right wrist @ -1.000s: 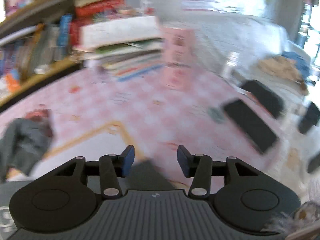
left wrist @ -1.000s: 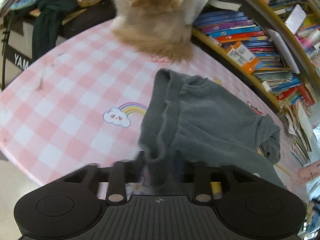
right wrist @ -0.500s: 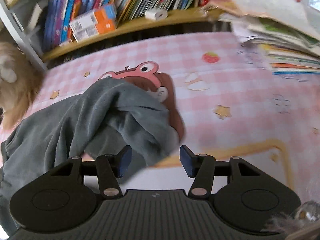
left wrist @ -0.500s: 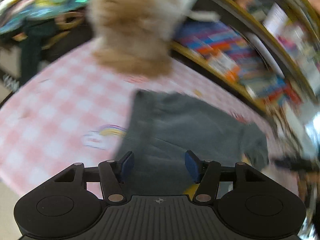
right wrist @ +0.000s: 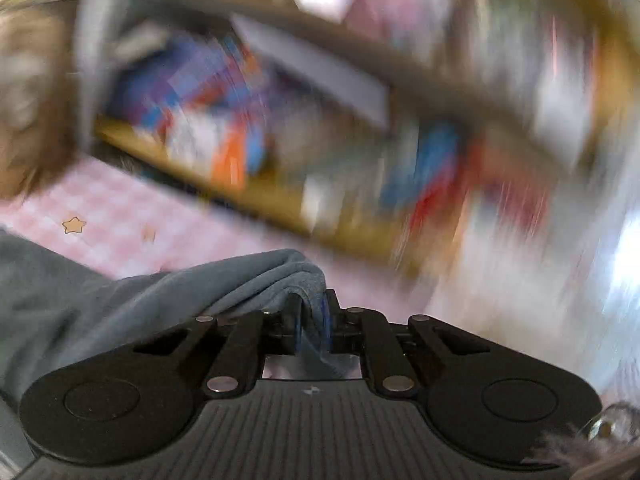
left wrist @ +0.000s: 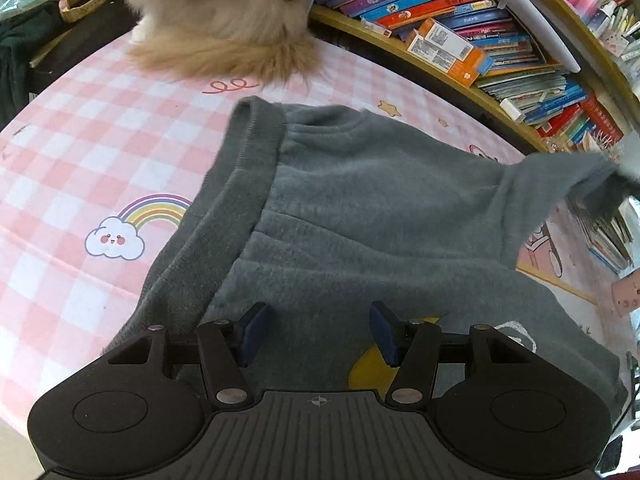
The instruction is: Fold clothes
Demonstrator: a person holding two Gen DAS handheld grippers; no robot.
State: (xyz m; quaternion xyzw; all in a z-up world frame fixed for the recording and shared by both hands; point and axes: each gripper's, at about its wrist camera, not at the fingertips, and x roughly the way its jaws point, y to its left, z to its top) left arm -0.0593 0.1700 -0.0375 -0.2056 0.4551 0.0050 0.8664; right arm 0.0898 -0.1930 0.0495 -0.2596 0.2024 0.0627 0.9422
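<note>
On the pink checked tabletop point(left wrist: 80, 152) a grey sweatshirt point(left wrist: 360, 216) lies spread but rumpled, its ribbed hem point(left wrist: 248, 160) toward the far edge, where a fluffy cat point(left wrist: 224, 20) sits in front of a bookshelf point(left wrist: 480, 52). The left hand-held gripper point(left wrist: 316, 330) hovers over the near part of the sweatshirt with its jaws apart and nothing between the pads, so it grasps nothing. The right hand-held gripper point(right wrist: 312, 328) is clenched on a bunched bit of grey cloth, most likely a sleeve end, and in the left view that sleeve point(left wrist: 576, 176) is stretched out and lifted toward the right edge of the tabletop. The right view is heavily blurred, so little beyond the pinched cloth can be read there.

Judging by this, the folding has barely begun: the garment is laid out, one sleeve is being drawn out or over, and no clean fold is visible yet. Still to do, it seems, are flattening the body, bringing both sleeves in, and doubling the sweatshirt into a neat stack.
</note>
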